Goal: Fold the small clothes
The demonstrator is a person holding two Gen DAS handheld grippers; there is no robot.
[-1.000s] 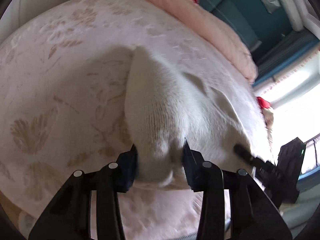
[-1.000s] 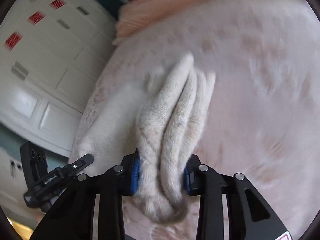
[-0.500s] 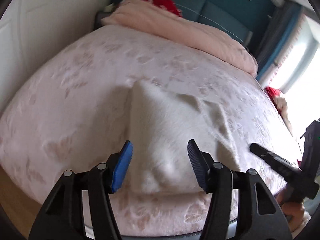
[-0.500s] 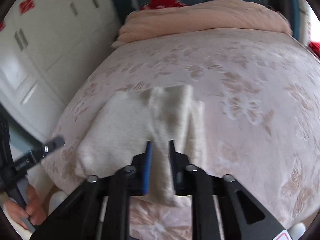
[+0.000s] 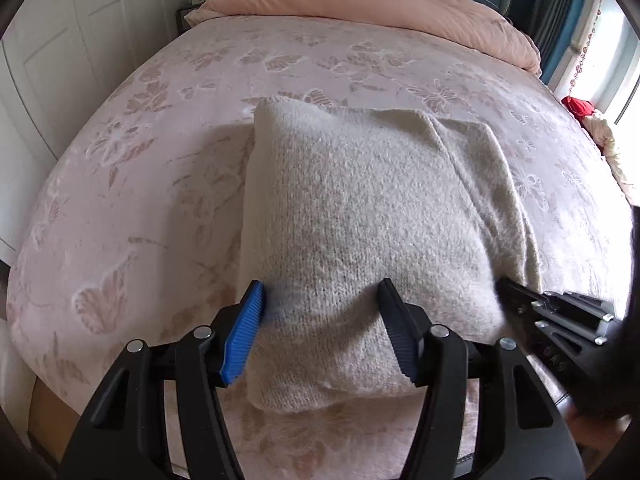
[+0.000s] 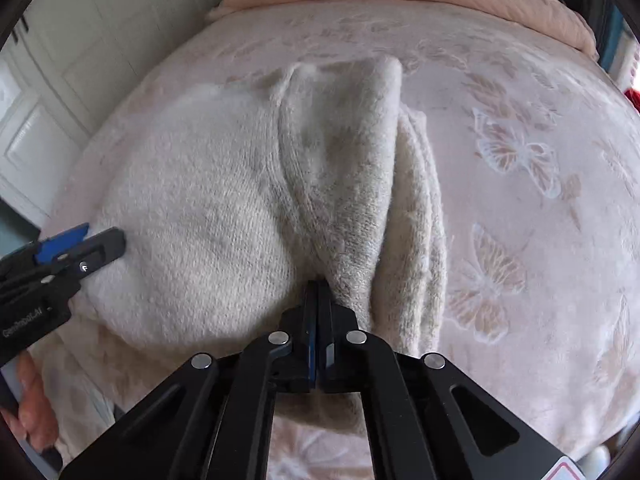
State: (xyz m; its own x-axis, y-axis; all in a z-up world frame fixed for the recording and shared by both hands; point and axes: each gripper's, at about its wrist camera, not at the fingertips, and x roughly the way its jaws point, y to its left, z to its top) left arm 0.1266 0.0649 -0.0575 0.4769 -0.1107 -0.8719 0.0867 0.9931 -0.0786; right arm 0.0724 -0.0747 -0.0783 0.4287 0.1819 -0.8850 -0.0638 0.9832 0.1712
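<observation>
Garment: a cream knitted sweater [image 5: 360, 216], folded into a thick bundle, lying on my bed's pink butterfly-patterned bedspread [image 5: 168, 152] near the front edge; 1 folded flap [image 6: 352, 168] lies along its right side
Left tongs: my left gripper [image 5: 320, 312] is spread wide; its 2 pads straddle the near edge of the sweater, the blue pad [image 5: 244, 332] at the bundle's left edge; nothing pinched
Right tongs: my right gripper [image 6: 318, 292] has its pads pressed together; whether any knit is caught between them I cannot tell; the tips sit at the base of the flap
Background: a peach duvet [image 5: 360, 4] bunched at the far end of the bed; white cupboard doors [image 6: 80, 60] to the left
</observation>
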